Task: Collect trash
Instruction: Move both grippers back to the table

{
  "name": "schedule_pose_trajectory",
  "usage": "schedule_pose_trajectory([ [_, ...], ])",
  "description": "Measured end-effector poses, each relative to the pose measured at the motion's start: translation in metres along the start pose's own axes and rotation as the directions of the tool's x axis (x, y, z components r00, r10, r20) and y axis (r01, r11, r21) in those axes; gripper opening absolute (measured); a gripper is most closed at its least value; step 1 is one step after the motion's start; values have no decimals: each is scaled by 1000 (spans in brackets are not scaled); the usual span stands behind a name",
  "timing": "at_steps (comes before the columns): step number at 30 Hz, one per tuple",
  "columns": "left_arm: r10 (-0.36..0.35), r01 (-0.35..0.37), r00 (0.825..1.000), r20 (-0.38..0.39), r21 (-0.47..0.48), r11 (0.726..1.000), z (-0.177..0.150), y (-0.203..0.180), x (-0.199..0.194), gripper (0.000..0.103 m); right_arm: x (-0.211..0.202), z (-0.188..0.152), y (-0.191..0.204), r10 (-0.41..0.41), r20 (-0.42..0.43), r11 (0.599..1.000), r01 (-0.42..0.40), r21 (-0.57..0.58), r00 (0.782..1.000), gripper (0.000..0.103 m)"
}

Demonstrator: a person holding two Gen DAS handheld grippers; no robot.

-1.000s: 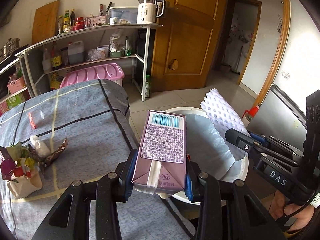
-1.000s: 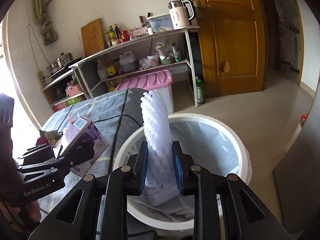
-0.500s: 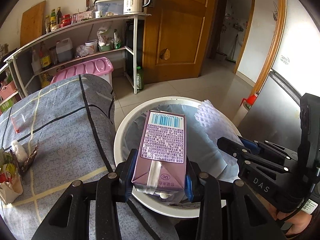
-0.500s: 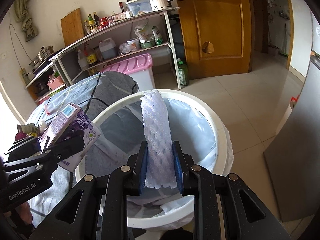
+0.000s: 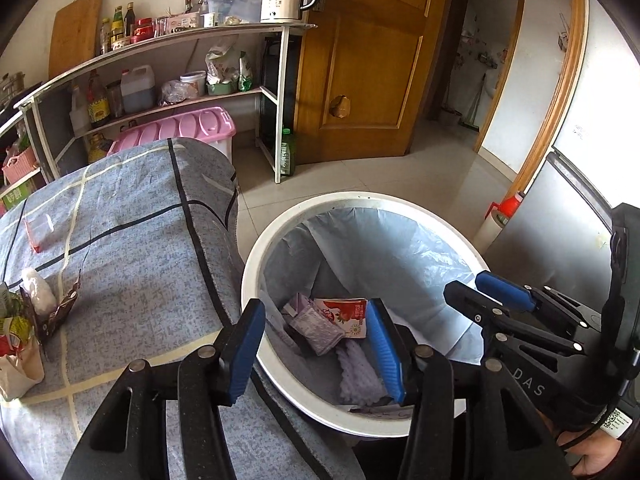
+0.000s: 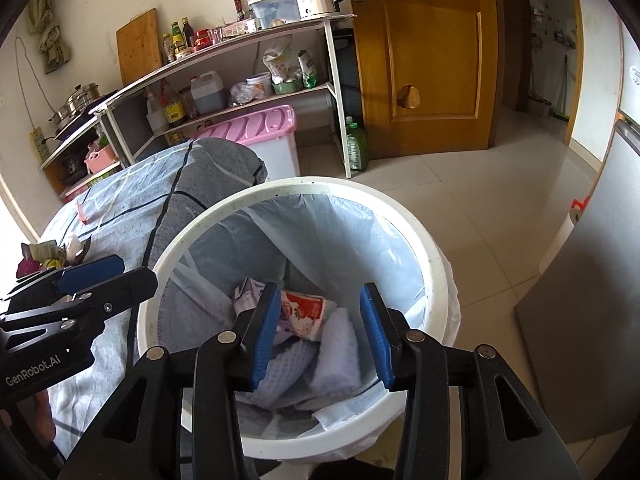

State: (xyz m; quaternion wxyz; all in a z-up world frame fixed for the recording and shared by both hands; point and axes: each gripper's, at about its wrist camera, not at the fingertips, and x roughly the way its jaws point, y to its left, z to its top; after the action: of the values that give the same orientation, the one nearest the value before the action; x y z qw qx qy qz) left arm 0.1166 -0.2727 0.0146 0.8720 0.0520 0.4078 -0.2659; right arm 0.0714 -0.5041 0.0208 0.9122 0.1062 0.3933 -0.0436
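Note:
A white bin (image 5: 280,236) (image 6: 400,208) lined with a pale plastic bag stands beside the table. Inside lie the purple carton (image 5: 316,326) (image 6: 248,292), a red-and-white carton (image 5: 344,314) (image 6: 304,312) and white foam netting (image 5: 358,380) (image 6: 336,356). My left gripper (image 5: 316,350) is open and empty over the bin's near rim. My right gripper (image 6: 322,336) is open and empty above the bin's middle. Each gripper shows in the other's view, the right one (image 5: 486,290) and the left one (image 6: 104,276). More trash (image 5: 28,312) (image 6: 48,254) lies on the table at left.
The table has a grey-blue cloth (image 5: 132,248) with a small clear wrapper (image 5: 38,228) on it. A pink-lidded box (image 5: 180,128), a shelf rack (image 5: 180,40) with bottles and a kettle, a wooden door (image 5: 372,52) and a grey appliance (image 5: 568,224) surround the bin.
Both grippers have opened. The purple carton and the white foam netting have dropped from them into the bin. The left gripper moved further right over the bin.

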Motion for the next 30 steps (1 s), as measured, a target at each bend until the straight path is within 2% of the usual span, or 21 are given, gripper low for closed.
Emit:
schedule_pose_trajectory([
  [10,24,-23,998,55,-15,1000,-1,18,-30,53,-19,2,17,13,45,1000,-12,-23,999,43],
  [17,67,-63,994,88,-53,997,-8,42,-53,53,-30,2,41,35,67,998,-32,-51,997,50],
  [25,160,-147,980,121,-109,983,-24,85,-83,53,-38,4,80,76,89,992,-67,-103,993,52],
  [30,237,-215,963,129,-165,963,-40,120,-105,53,-33,4,109,125,79,983,-113,-145,989,55],
])
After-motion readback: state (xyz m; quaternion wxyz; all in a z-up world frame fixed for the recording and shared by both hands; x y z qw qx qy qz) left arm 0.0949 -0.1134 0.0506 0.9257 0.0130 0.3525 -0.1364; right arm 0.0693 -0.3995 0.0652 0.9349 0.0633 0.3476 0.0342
